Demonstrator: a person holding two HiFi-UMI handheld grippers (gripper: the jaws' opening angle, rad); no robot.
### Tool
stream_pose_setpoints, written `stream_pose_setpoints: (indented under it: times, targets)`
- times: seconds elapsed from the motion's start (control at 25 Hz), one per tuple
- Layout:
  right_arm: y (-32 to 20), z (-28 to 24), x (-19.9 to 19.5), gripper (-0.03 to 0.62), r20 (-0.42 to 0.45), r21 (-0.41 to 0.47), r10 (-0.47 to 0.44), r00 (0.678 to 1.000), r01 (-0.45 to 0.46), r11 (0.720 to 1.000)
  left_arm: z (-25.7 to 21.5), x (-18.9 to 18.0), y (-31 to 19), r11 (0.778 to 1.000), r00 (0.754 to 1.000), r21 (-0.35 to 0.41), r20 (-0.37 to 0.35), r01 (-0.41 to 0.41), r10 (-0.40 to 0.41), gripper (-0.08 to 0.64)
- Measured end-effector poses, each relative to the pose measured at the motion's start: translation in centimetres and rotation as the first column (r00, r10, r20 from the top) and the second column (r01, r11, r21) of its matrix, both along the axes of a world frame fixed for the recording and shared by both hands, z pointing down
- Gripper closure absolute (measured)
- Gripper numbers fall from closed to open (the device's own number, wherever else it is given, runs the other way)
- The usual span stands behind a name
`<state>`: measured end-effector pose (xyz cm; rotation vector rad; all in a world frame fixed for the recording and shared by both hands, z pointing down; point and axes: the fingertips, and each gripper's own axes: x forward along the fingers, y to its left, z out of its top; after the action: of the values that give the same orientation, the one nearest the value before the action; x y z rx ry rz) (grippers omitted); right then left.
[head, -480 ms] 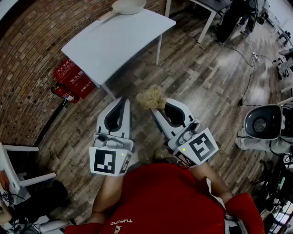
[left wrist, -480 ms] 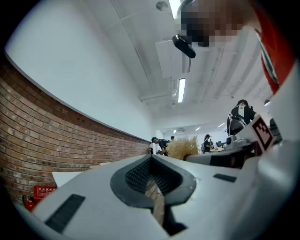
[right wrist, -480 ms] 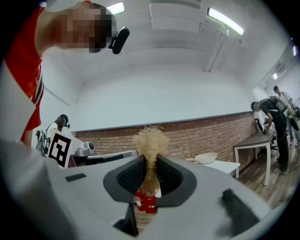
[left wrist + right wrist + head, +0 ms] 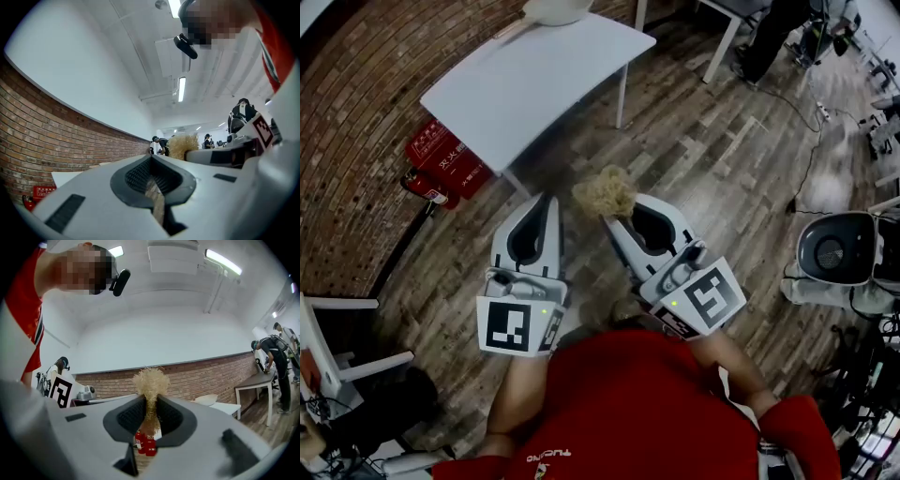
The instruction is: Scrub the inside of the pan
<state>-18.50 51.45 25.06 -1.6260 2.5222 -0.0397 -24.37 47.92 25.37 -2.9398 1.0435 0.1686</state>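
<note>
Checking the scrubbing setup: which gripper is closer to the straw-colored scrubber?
Right. The right gripper has its fingers shut on the scrubber; the left gripper, shut and empty, sits just left of it, not touching.

Head view looks steeply down; both gripper views face level, sharing the brick wall (image 4: 201, 376).

White table (image 4: 534, 84) on plank floor (image 4: 712, 169). Red extinguishers (image 4: 442, 161) just left of table, against brick wall (image 4: 356, 122) (lens bends it). Person (image 4: 766, 42) well right of table.
</note>
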Motion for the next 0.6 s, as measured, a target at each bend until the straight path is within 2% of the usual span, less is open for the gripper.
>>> stream_pose_setpoints:
  times: [0.36, 0.6]
  targets:
    - [-0.8, 0.3, 4.2, 0.517, -0.009, 0.018, -0.024, 1.0, 0.024, 1.0, -0.6, 3.8, -1.2, 0.999, 1.0, 0.027, -0.007, 0.028, -0.028, 0.548]
    - [-1.5, 0.4, 6.5, 0.517, -0.001, 0.013, -0.032, 0.999, 0.032, 0.999, -1.0, 4.8, -2.4, 0.998, 0.998, 0.033, -0.008, 0.062, -0.062, 0.546]
